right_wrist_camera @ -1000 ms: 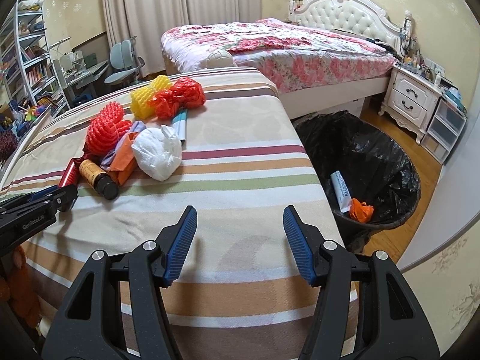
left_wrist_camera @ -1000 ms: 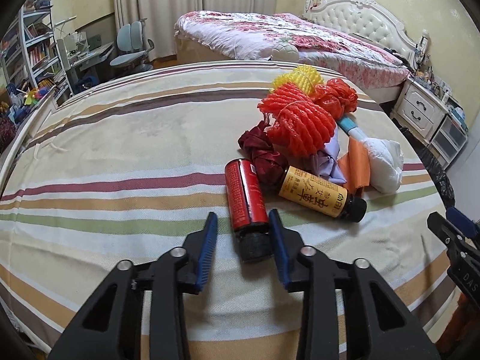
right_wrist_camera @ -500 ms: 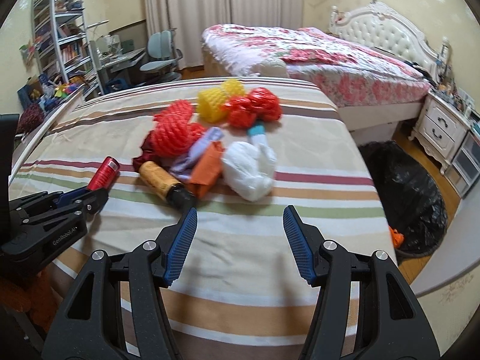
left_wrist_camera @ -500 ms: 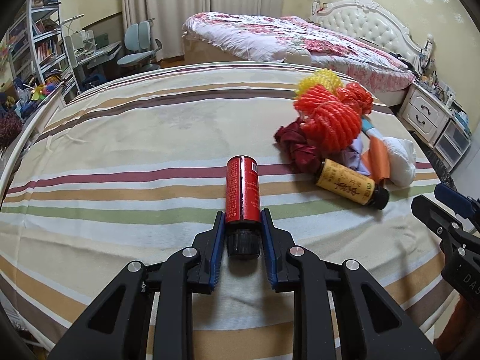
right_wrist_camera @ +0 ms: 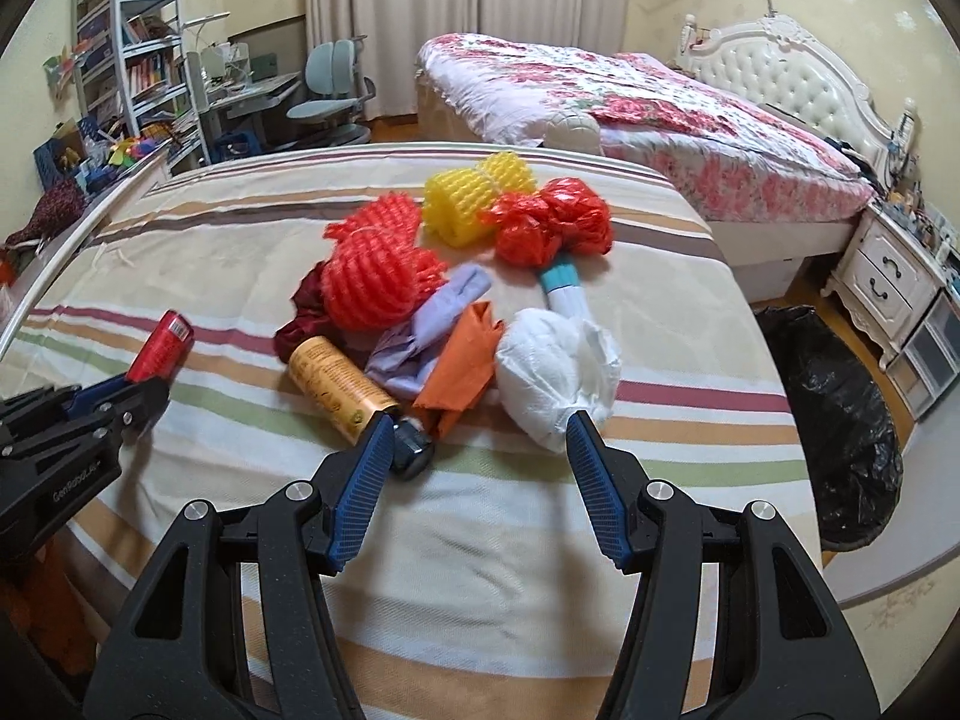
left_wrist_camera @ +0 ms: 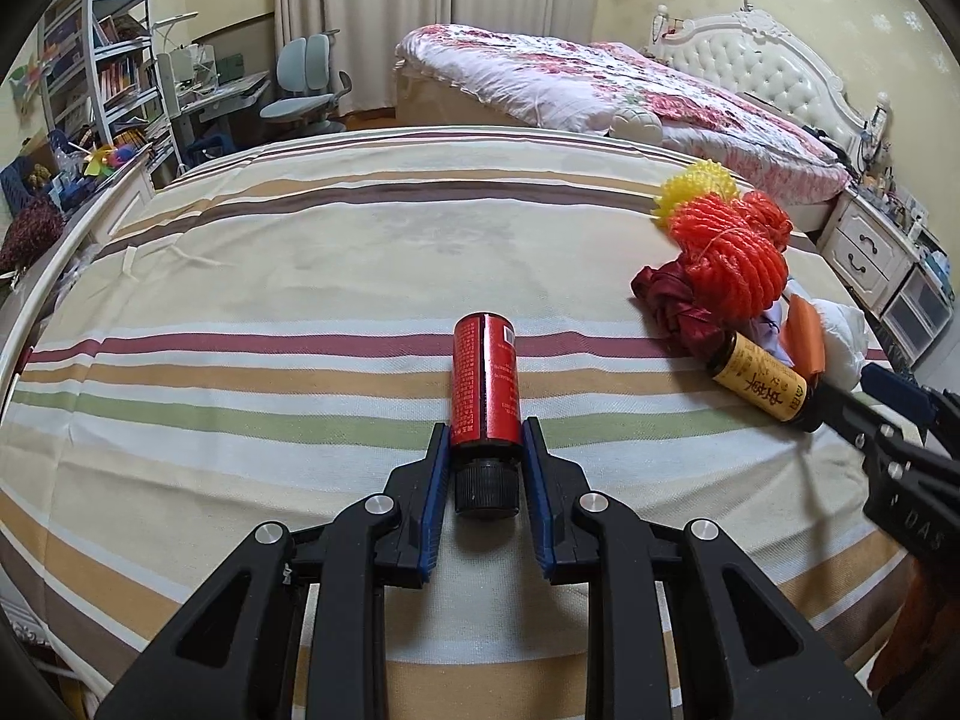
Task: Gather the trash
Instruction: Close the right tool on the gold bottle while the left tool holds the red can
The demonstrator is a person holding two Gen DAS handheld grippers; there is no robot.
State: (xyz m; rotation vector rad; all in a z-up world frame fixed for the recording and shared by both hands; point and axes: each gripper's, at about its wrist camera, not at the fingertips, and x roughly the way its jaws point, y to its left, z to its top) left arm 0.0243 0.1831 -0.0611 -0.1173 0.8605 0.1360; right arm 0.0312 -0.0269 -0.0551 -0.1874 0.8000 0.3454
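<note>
Left wrist view: left gripper (left_wrist_camera: 485,443) fingers pinching the red bottle (left_wrist_camera: 485,383) low on its body, just above the black cap; the jaws have just been closing on it; bottle lies on the striped bed (left_wrist_camera: 288,276), base pointing away; label print white, too small to read; to the right a yellow-label bottle (left_wrist_camera: 757,383) with dark characters I cannot read, beside the orange net (left_wrist_camera: 735,261) and a maroon wrapper (left_wrist_camera: 672,300); right gripper body at the right edge reads "DAS".

Right wrist view: right gripper (right_wrist_camera: 479,431) fingers spread, nothing between the pads; left fingertip just beside the yellow-label bottle's cap; trash pile ahead: yellow net (right_wrist_camera: 465,201), red bag (right_wrist_camera: 549,222), white bag (right_wrist_camera: 555,375), orange paper (right_wrist_camera: 462,369); left gripper body reads "GenRobot.AI"; black bin (right_wrist_camera: 840,420) on the floor, right of the bed.
</note>
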